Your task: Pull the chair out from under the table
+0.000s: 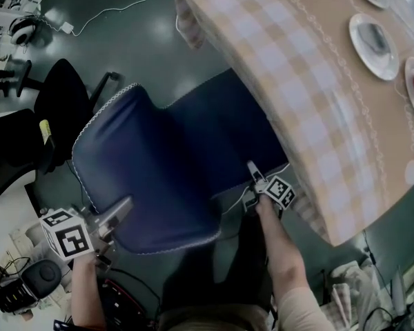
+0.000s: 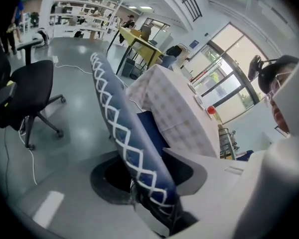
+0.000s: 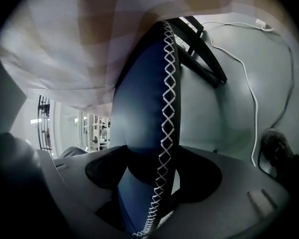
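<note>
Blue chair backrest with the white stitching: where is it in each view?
Head view: blue chair backrest lower centre-left, beside the table.
Left gripper view: diagonal band from upper left to bottom centre.
Right gripper view: upright band through the centre.
Shared landmark: checked tablecloth, in all three.

clear: floor (image 1: 159, 54) between office chair (image 1: 62, 109) and table (image 1: 310, 116) corner | blocked: table edge overhangs chair (image 1: 159, 164) seat | office chair near chair back | cable (image 1: 117, 9) crosses floor
</note>
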Demonstrator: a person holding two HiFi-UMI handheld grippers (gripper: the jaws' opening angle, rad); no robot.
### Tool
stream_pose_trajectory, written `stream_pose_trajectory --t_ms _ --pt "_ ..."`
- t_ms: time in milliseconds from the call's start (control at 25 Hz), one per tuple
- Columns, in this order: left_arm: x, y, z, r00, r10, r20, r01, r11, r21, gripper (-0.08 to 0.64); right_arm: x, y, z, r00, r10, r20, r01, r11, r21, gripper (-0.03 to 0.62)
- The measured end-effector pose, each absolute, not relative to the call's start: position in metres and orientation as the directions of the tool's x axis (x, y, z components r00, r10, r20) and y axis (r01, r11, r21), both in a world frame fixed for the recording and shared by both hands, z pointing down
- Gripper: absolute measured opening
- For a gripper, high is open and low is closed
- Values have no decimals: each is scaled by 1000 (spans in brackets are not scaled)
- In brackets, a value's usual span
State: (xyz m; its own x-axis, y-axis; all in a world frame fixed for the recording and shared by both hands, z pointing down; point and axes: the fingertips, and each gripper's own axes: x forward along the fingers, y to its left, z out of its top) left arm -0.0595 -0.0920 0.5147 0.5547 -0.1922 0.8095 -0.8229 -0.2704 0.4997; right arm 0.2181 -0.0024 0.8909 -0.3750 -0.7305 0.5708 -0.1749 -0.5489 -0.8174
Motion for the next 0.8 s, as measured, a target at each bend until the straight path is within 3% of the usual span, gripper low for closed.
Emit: stream_pose_trajectory --t_ms 800 --pt "-150 -103 511 531 -259 807 -845 -226 484 127 130 -8 890 -450 -667 594 -176 -585 -792 310"
